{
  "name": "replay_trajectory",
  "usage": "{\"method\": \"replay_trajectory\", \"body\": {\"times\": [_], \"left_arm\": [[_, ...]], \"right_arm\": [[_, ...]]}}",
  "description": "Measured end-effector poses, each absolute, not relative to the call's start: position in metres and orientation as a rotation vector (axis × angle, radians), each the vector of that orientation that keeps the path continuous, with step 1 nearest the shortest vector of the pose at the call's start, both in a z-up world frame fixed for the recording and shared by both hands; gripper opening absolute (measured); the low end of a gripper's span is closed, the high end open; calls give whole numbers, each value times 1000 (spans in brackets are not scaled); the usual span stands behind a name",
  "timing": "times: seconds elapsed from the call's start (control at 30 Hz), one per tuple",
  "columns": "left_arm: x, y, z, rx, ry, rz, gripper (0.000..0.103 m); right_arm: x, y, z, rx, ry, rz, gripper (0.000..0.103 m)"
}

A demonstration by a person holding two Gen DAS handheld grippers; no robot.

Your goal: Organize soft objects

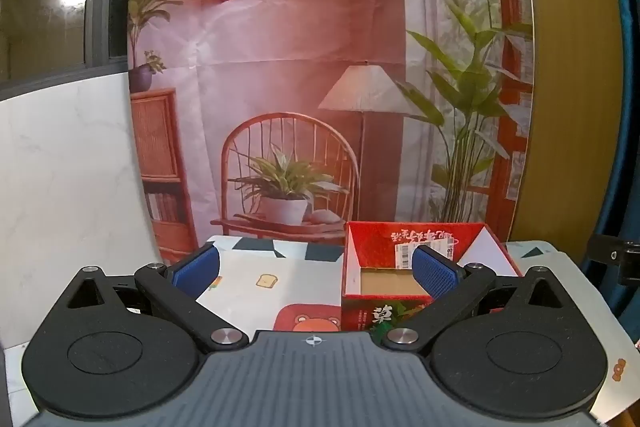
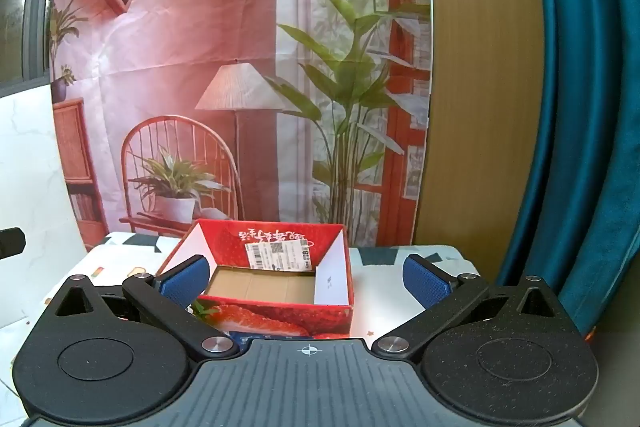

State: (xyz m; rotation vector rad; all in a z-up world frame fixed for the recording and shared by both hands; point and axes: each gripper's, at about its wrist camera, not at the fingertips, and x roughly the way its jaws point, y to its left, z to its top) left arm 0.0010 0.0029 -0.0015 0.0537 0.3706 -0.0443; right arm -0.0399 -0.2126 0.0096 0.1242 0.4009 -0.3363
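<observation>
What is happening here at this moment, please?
A person holds two tongs over a table with a cartoon-print cloth. Both the left tongs and the right tongs are open and hold nothing. The red strawberry box stands open and looks empty. No soft objects are in view.

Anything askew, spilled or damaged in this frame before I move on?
Nothing spilled or damaged. The red strawberry box sits open and upright on the patterned tablecloth, its cardboard floor bare. One oddity for a sorting task: no soft objects show in either view. Both the left gripper and right gripper are open, holding nothing.
</observation>
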Motion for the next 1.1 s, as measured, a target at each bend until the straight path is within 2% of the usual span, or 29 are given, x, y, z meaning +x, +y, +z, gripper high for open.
{"method": "replay_trajectory", "body": {"times": [1.1], "left_arm": [[8, -2, -2, 59, 382, -8, 103]], "right_arm": [[-33, -207, 4, 110, 405, -366, 103]]}}
